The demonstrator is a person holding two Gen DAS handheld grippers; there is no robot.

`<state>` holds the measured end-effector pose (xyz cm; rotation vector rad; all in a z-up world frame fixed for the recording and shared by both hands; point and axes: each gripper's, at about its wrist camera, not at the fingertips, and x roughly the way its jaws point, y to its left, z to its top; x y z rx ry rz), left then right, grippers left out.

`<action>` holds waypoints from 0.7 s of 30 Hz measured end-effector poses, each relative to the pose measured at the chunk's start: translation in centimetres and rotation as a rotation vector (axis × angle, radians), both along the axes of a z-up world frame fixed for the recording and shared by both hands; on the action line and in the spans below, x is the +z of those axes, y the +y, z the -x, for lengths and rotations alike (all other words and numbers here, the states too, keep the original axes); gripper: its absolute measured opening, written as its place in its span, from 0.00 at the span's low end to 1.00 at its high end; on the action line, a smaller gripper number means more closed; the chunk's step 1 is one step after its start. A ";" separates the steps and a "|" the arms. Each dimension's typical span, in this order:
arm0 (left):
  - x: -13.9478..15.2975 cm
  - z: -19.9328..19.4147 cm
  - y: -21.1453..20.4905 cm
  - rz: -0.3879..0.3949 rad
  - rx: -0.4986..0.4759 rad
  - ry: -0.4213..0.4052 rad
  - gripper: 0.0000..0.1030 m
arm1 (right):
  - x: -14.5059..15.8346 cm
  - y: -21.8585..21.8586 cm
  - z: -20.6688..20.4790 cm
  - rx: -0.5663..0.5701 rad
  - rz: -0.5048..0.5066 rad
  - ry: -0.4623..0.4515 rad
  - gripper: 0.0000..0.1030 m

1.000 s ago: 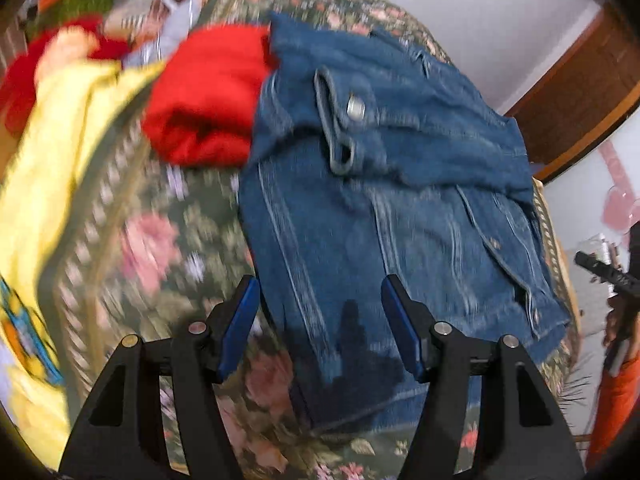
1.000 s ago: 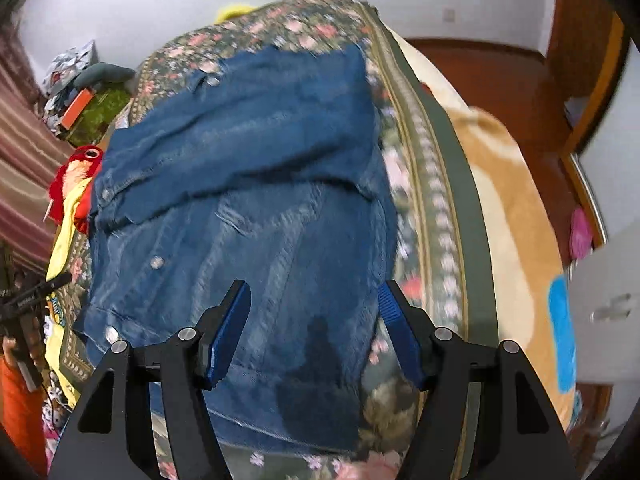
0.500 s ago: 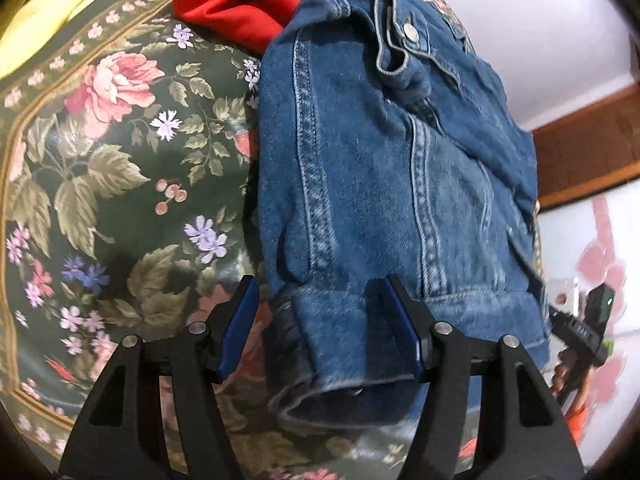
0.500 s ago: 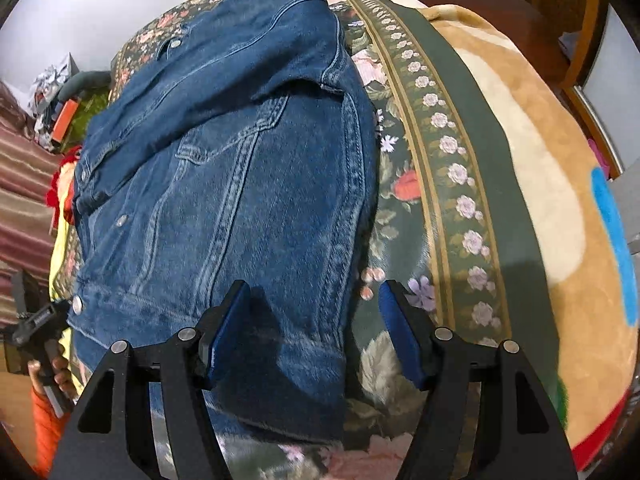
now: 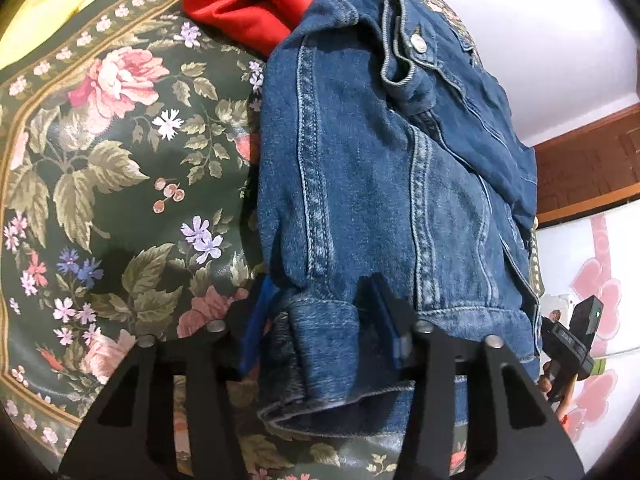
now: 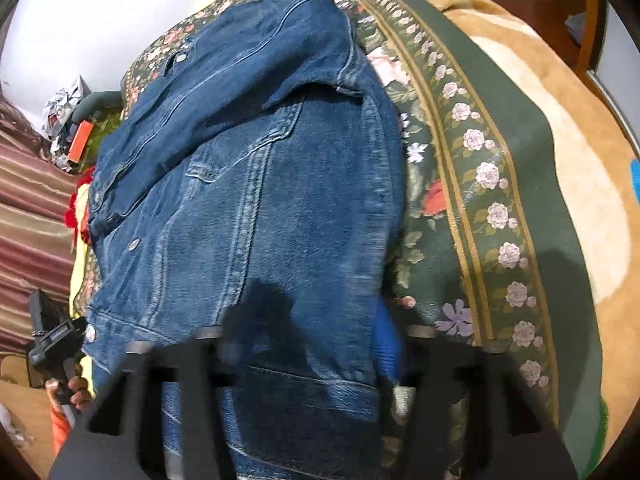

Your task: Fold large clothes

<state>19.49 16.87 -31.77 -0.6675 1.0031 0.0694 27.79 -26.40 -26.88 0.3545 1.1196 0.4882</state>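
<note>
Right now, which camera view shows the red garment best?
The left wrist view: the red garment lies folded at the top, partly tucked behind the denim jacket on the floral blanket. The right wrist view shows only a small red bit at the jacket's left edge.

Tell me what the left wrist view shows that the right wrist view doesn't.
Only the left wrist view shows the folded red garment beyond the blue denim jacket, and the left gripper closed on the jacket's hem cuff. Only the right wrist view shows the tan blanket and the right gripper, blurred, astride the jacket's hem corner. Both show the jacket lying on the dark green floral bedspread.
</note>
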 end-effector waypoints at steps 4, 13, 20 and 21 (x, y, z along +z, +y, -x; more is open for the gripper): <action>1.8 0.4 -0.5 -0.013 -0.024 -0.046 0.21 | 0.5 0.0 0.0 0.017 -0.045 0.003 0.10; 11.6 -1.1 -1.6 -0.096 -0.081 -0.301 0.15 | 7.8 0.4 -0.3 0.053 -0.142 -0.178 0.08; 18.1 -5.3 -0.3 -0.230 -0.050 -0.404 0.15 | 13.9 0.6 -4.7 -0.028 -0.170 -0.311 0.06; 19.0 -6.0 0.0 -0.252 -0.028 -0.423 0.15 | 14.8 0.7 -5.5 -0.052 -0.147 -0.342 0.06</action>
